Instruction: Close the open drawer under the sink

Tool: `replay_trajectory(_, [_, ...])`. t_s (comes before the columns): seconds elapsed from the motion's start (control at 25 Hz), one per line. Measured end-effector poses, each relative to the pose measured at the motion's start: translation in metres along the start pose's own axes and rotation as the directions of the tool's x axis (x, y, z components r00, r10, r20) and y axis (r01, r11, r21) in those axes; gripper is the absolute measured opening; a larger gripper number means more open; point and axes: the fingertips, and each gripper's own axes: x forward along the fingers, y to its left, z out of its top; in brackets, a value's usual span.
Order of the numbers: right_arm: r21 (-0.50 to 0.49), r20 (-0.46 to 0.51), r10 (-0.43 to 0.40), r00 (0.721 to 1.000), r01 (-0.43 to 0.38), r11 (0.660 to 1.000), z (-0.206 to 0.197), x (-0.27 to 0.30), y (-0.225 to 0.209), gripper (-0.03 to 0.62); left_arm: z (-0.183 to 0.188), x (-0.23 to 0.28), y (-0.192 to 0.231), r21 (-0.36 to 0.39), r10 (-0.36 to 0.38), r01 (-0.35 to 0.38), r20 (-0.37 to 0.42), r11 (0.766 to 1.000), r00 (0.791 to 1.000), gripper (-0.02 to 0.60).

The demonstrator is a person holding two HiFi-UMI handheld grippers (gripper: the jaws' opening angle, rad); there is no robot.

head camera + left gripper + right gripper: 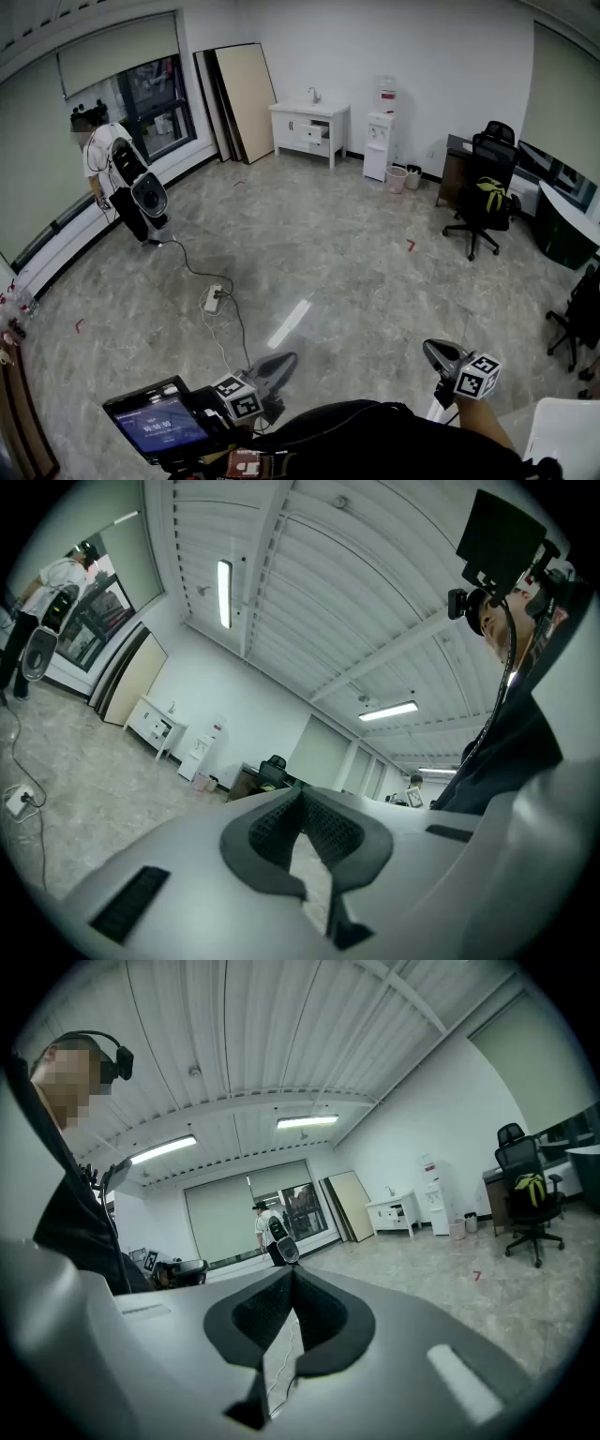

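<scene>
Nearest the head camera, at the bottom of its view, the person holds both tools low over the grey marbled floor [309, 244]. The left gripper [300, 793] is clenched, its dark ribbed pads meeting at the tip with nothing between them. The right gripper [291, 1272] is likewise clenched and empty. Both point out across the room. A small lit screen [155, 424] sits at the near left, just beside the left gripper's marker cube.

Far across the room, against the back wall, stands the white sink cabinet [292, 120]. Its drawer [316, 134] juts out from the cabinet's front on the right side, well apart from both grippers. A water dispenser [379, 142] stands just right of the cabinet, and tall boards [246, 98] lean on the wall to its left.

A white power strip [213, 298] lies on the middle of the floor, with a black cable [187, 262] running from it toward another person [111, 173] standing by the window at the far left. A black office chair [483, 202] stands at the far right.
</scene>
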Motion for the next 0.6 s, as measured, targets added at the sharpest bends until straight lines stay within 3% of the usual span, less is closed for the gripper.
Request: replay_trajectory(0.6, [0.035,0.017,-0.008,1.0,0.007,0.999,-0.0052,0.0024,-0.0075,0.0,0.0009,-0.0014,0.0027,0.008,0.011,-0.011,0.012,1.0,1.0,0.001])
